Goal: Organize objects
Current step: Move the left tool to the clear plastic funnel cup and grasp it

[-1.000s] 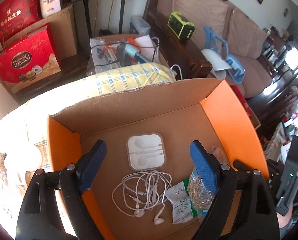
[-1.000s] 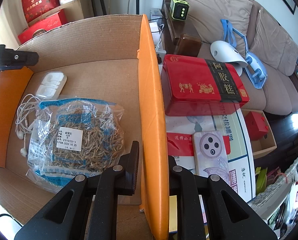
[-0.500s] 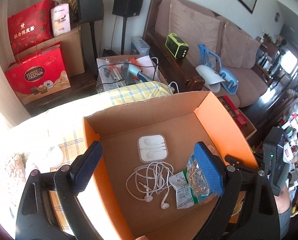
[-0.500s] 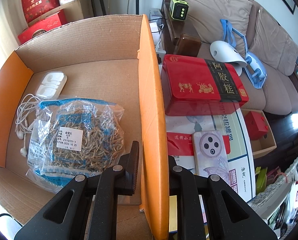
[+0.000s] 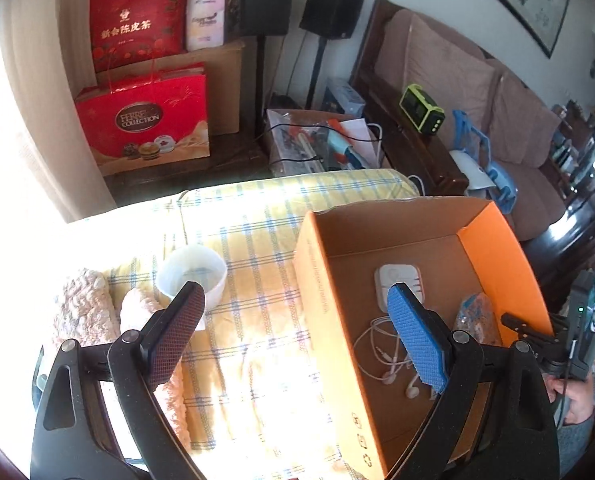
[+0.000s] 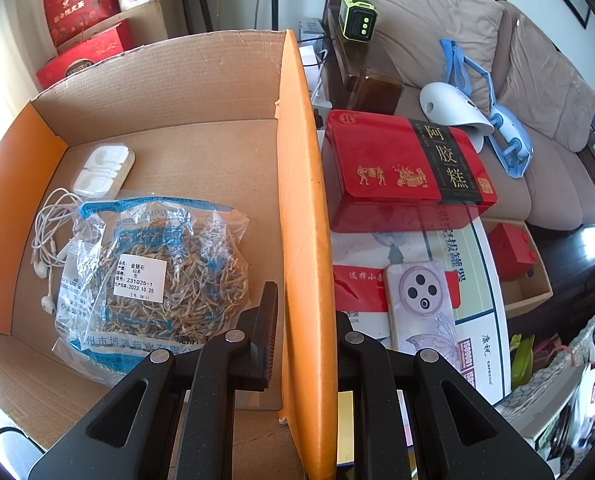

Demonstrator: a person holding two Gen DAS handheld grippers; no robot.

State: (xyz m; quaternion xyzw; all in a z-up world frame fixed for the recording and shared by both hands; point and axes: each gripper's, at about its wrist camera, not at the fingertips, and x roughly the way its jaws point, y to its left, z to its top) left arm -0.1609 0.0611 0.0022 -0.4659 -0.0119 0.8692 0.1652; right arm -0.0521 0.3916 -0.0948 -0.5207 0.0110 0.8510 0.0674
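Observation:
An open cardboard box with orange flaps holds a white earphone case, tangled white earphones and a clear bag of dried herbs. My right gripper is shut on the box's orange right flap. My left gripper is open and empty, high above the box's left wall and the yellow checked cloth. A white bowl sits on the cloth left of the box. The case and earphones also show in the left wrist view.
Right of the box lie a red tin and a phone on printed cartons. Pink towels lie at the left of the cloth. A sofa and red gift bags stand beyond.
My left gripper has pulled up and to the left, out of the box, bringing the cloth and bowl into view. My right gripper has stayed clamped on the flap.

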